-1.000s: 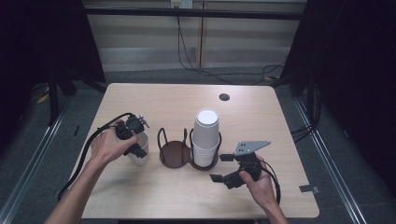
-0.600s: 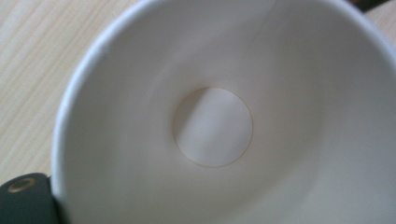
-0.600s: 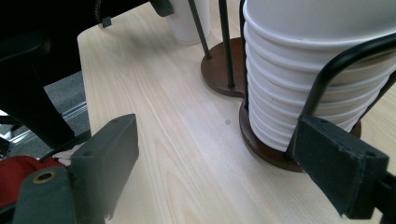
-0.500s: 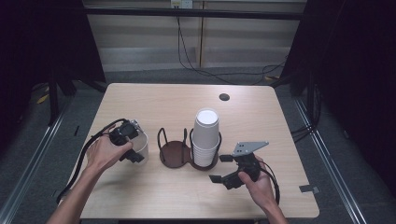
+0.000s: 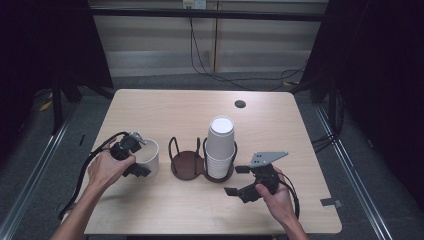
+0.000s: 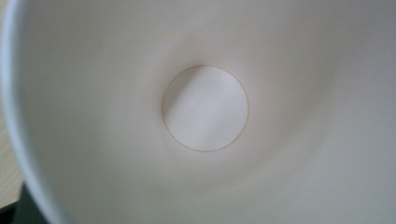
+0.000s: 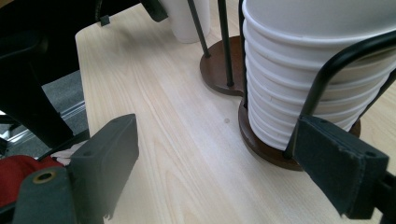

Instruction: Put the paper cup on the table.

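Left gripper seen at the near rim of a single white paper cup, standing upright on the pale wooden table just left of the dark brown two-ring wire cup holder. Jaws just closing, with the cup's wall seemingly between them; firm pad contact not confirmed from above. Looked straight down into the cup in the left gripper view: white inner wall all round, round flat bottom at centre, slightly blurred.

Right gripper held low over the table, just in front and to the right of the holder, well apart from the single cup. Jaws spread wide, nothing between them but bare tabletop; grey three-cornered plate on top. Noted in the right gripper view: both black jaws apart, aimed at the holder's right ring.

Tall stack of white paper cups seated in the holder's right ring, wire hoop around it. Holder's left ring empty, round wooden base showing. Small dark round hole in the table, well behind the holder.
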Tool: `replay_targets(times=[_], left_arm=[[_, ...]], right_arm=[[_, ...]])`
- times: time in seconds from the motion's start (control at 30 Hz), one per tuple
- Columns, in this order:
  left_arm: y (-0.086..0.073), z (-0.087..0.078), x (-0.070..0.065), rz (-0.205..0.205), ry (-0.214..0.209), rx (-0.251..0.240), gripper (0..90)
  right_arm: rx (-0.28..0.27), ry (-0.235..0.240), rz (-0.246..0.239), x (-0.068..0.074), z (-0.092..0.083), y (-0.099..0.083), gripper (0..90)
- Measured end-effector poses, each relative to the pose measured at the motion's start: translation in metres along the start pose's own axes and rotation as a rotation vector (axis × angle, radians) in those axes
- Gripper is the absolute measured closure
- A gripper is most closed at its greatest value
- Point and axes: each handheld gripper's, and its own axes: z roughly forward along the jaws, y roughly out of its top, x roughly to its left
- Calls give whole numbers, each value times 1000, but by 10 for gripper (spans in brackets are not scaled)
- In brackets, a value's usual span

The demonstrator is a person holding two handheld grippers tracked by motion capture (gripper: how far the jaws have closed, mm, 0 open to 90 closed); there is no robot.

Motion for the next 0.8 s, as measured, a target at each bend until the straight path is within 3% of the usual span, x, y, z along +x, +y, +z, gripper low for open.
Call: replay_targets(times=[0.23, 0.3, 0.37, 0.5, 0.67, 0.73, 0.8], left_arm=[[-15, -8, -1, -28, -5, -70, 155], [-20, -12, -1, -44, -16, -105, 157], [-25, -16, -4, -39, 13, -164, 157], [-31, -20, -10, -25, 20, -173, 162], [-42, -23, -13, -56, 24, -221, 163], [-48, -24, -13, -76, 4, -252, 165], [-53, -24, -14, -90, 2, -270, 220]], right_arm=[[-4, -2, 1, 0, -1, 0, 144], [-5, -3, 4, 0, -1, 0, 144], [-8, -4, 4, 0, -2, 0, 144], [-8, -7, 6, -1, -2, 0, 144], [-11, -9, 10, 0, -3, -1, 144], [-12, -11, 12, -1, -4, -1, 144], [-12, -12, 10, -1, -4, -1, 144]])
